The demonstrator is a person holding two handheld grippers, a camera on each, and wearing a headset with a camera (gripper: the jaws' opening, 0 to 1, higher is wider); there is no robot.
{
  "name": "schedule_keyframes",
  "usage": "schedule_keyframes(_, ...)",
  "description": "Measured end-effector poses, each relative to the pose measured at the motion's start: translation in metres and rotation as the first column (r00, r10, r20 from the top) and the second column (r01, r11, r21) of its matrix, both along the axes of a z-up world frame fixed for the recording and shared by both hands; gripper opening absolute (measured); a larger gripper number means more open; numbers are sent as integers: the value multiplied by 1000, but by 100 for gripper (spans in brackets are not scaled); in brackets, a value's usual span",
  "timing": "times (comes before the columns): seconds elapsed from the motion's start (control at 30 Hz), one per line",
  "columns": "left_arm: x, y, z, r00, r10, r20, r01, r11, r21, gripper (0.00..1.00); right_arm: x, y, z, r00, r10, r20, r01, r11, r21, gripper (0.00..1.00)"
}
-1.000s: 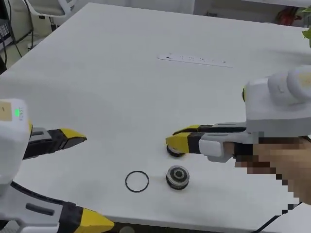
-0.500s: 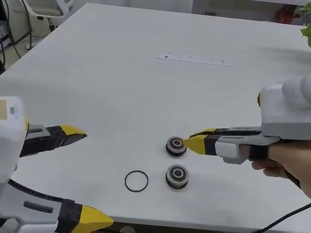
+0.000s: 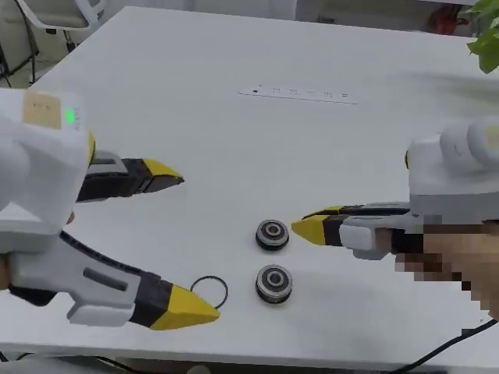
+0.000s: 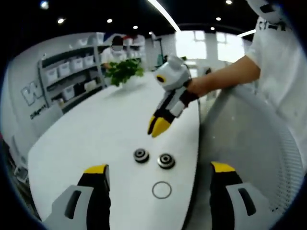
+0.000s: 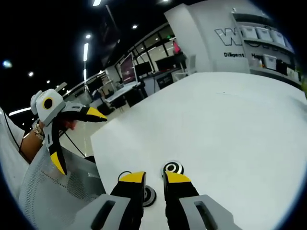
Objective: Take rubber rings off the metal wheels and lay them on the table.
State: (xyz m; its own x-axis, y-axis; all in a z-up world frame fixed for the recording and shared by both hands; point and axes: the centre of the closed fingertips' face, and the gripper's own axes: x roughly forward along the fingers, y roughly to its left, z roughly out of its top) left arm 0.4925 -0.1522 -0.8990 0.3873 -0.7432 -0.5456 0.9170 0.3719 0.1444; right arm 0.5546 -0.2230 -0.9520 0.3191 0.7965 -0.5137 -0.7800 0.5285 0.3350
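Left gripper [image 3: 175, 243]: spread wide, empty. Just off its lower jaw tip: one rubber ring [image 3: 226, 293], flat on table [image 3: 234, 140]. Ahead of it, between both tools: two metal wheels, far wheel [image 3: 272, 234] and near wheel [image 3: 274, 284], dark bands likely still on. Right gripper [image 3: 306, 224]: barely parted, empty, tips just beside far wheel. Risk: shoves wheel sideways instead of catching band; knocks loose ring toward near table edge, close under left gripper. Plenty of bare top beyond both tools.
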Motion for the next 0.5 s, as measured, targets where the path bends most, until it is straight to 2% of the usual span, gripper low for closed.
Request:
schedule_keyframes(0.03,3,-5,1,1000,-19,18,18,1000,11,85,0,-1,-3,1000,0,1,0,1000,-18,12)
schedule_keyframes(0.13,7,-19,1,998,-58,11,57,998,14,83,-1,-2,-6,1000,7,-2,-7,1000,-31,11)
schedule_keyframes(0.23,11,-32,0,993,-114,27,113,993,35,81,-1,-3,-8,1000,9,-4,-9,999,-39,11)
schedule_keyframes(0.27,13,-38,0,990,-137,23,136,990,35,81,-2,-3,-9,1000,10,-6,-10,999,-42,11)
schedule_keyframes(0.33,13,-49,0,987,-162,-7,162,987,18,81,-2,-4,-10,1000,11,-6,-11,999,-47,11)
schedule_keyframes(0.43,16,-62,3,980,-201,15,200,980,11,80,-2,-4,-9,1000,11,-1,-11,999,-45,11)
schedule_keyframes(0.5,19,-69,4,976,-219,17,219,976,-3,79,-2,-4,-9,1000,9,-2,-9,999,-42,11)
